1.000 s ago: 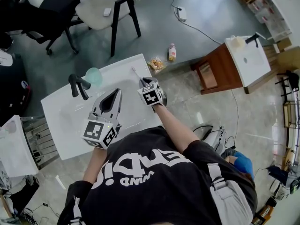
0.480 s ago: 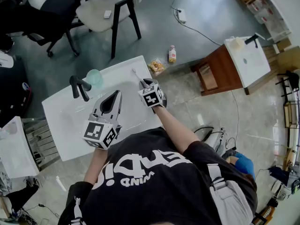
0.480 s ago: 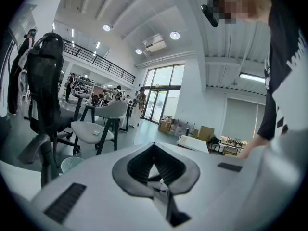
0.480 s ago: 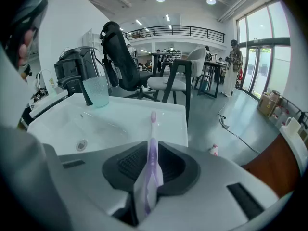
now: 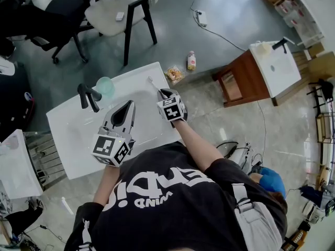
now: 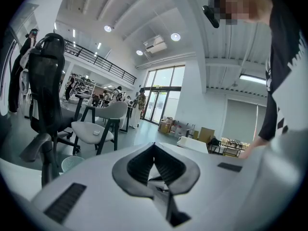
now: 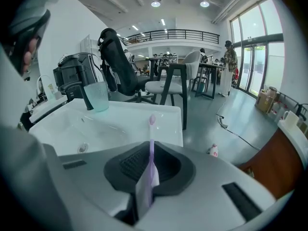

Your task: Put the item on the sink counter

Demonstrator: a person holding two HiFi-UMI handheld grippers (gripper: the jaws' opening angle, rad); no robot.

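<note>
A lilac toothbrush [image 7: 151, 150] stands pinched between the jaws of my right gripper [image 7: 152, 154], its bristle head pointing out over the near right corner of the white sink counter [image 7: 144, 114]. In the head view the toothbrush [image 5: 153, 83] sticks out ahead of the right gripper [image 5: 161, 92], above the counter's [image 5: 68, 140] right end. My left gripper [image 5: 129, 105] hovers over the basin, shut with nothing in it; its jaws [image 6: 154, 146] meet at the tip.
A black faucet [image 5: 87, 96] and a teal cup [image 5: 104, 85] stand at the counter's far edge. A chair [image 5: 123, 7] stands beyond. A small bottle [image 5: 192, 59] and a snack bag [image 5: 174, 72] lie on the floor. A second sink on a wooden cabinet [image 5: 246, 77] is at right.
My right gripper with the toothbrush has drifted slightly right and back toward the person. The left gripper has barely moved.
</note>
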